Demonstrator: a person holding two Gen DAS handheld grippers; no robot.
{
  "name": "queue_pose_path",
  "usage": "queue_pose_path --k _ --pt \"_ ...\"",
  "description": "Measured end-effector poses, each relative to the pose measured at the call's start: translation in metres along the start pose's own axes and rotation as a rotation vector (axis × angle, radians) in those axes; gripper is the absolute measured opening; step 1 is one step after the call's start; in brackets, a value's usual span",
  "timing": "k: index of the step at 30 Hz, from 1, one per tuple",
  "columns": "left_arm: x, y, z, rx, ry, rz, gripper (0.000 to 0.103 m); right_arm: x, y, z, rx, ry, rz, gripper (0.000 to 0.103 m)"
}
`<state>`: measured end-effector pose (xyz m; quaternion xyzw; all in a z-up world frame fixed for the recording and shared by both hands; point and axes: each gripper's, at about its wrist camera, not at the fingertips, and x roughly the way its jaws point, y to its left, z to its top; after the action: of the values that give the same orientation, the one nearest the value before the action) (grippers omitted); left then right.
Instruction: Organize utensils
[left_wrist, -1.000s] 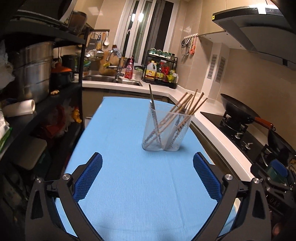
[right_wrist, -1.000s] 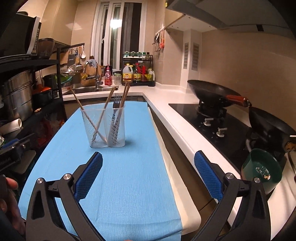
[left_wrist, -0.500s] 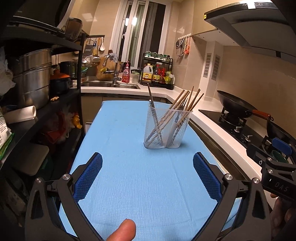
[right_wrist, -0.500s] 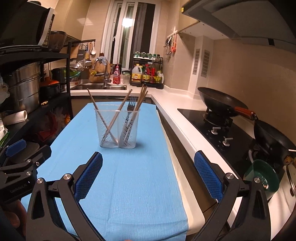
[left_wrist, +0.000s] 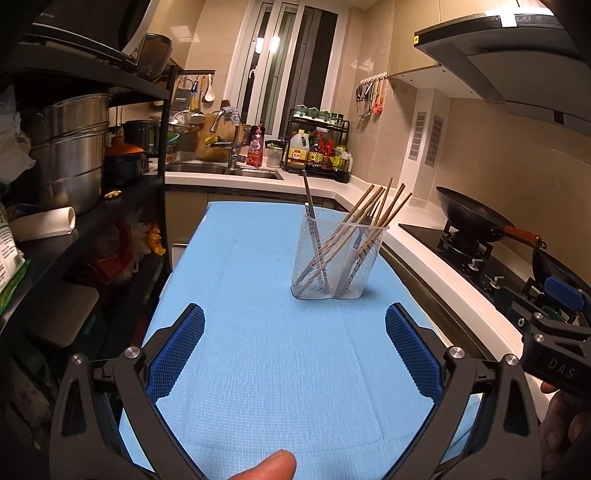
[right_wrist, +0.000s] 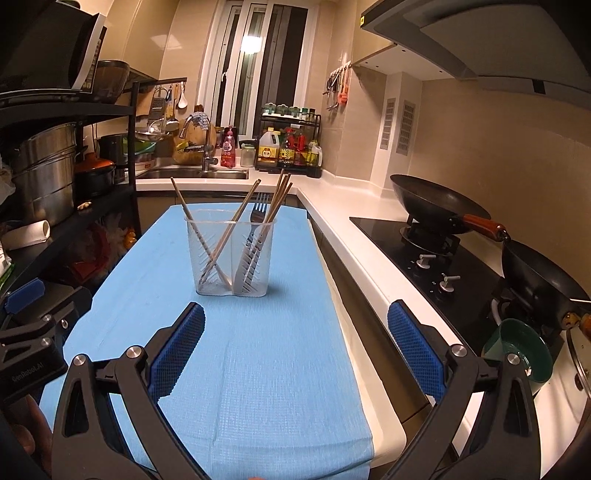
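Note:
A clear plastic two-part utensil holder (left_wrist: 338, 258) (right_wrist: 231, 258) stands upright on the blue cloth (left_wrist: 273, 332) (right_wrist: 258, 350). It holds several wooden chopsticks (left_wrist: 369, 218) (right_wrist: 236, 221) and a fork (right_wrist: 258, 212), split between its two compartments. My left gripper (left_wrist: 294, 345) is open and empty, well short of the holder. My right gripper (right_wrist: 295, 345) is open and empty too, also short of the holder. Each gripper's body shows at the edge of the other's view.
A black shelf rack with steel pots (left_wrist: 70, 162) lines the left. A hob with a wok (right_wrist: 439, 206) and a green bowl (right_wrist: 517, 350) sits on the right. The sink and bottle rack (right_wrist: 291, 147) are at the back.
Both grippers have drawn back and tilted a little, so the holder sits farther off. Both stay open. The holder and its utensils have not moved.

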<state>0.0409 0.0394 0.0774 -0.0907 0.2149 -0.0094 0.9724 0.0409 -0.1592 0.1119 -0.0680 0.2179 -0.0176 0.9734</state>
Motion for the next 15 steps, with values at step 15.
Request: queue_pose_path --k 15 --pt "-0.001 0.000 0.000 0.000 -0.009 0.004 0.095 0.002 0.002 -0.011 0.021 0.014 0.002 0.097"
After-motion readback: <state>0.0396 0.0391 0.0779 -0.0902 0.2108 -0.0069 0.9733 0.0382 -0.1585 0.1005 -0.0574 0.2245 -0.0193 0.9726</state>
